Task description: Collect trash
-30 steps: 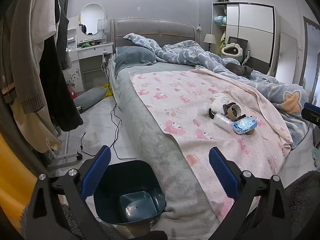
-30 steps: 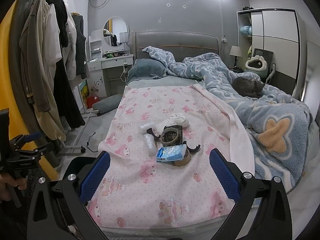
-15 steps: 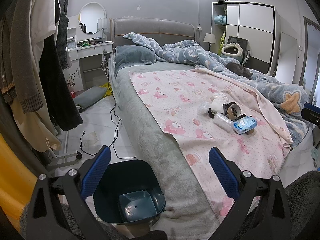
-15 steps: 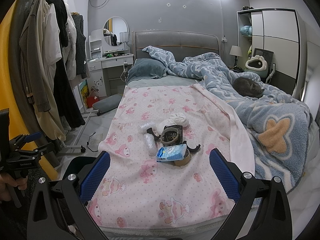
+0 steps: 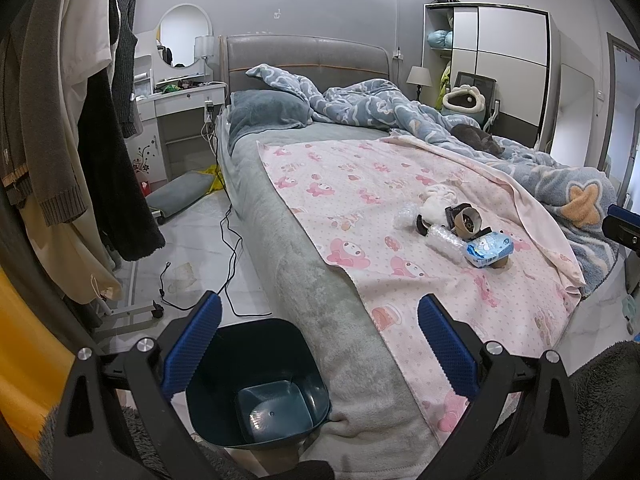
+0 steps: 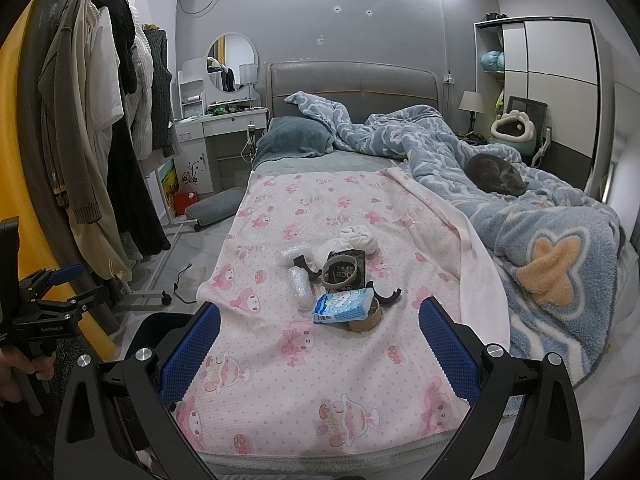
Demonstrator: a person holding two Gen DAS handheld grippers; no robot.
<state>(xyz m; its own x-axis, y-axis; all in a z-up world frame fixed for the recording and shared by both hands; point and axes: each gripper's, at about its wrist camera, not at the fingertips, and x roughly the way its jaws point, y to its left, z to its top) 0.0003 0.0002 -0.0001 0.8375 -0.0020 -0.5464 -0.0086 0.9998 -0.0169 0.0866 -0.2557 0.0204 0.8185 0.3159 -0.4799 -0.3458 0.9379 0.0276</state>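
Nothing collected yet, judging by the scene. Far left, by the near corner of the bed: dark teal bin (image 5: 256, 380), bottom bare, no trash inside. Just above it, left gripper (image 5: 318, 354), blue pads spread wide, nothing between them. Further right, on the pink sheet (image 6: 304, 364): whole pile of trash untouched, well apart from the bin. From its left edge, two bubble-wrap bits (image 6: 298, 276), then crumpled white tissue (image 6: 352, 242), a tape roll (image 6: 340, 274) on a black packet, a blue tissue pack (image 6: 344, 306) lying on a brown tape core (image 6: 366, 320), and a black plastic hook (image 6: 392, 296). Below the pile, right gripper (image 6: 320, 354), likewise wide apart and empty, aimed at the pack. Far right, grey cat (image 6: 496, 174) curled on the blue duvet, no part of the job. Everything left to do: each piece to pick up and drop into the bin.
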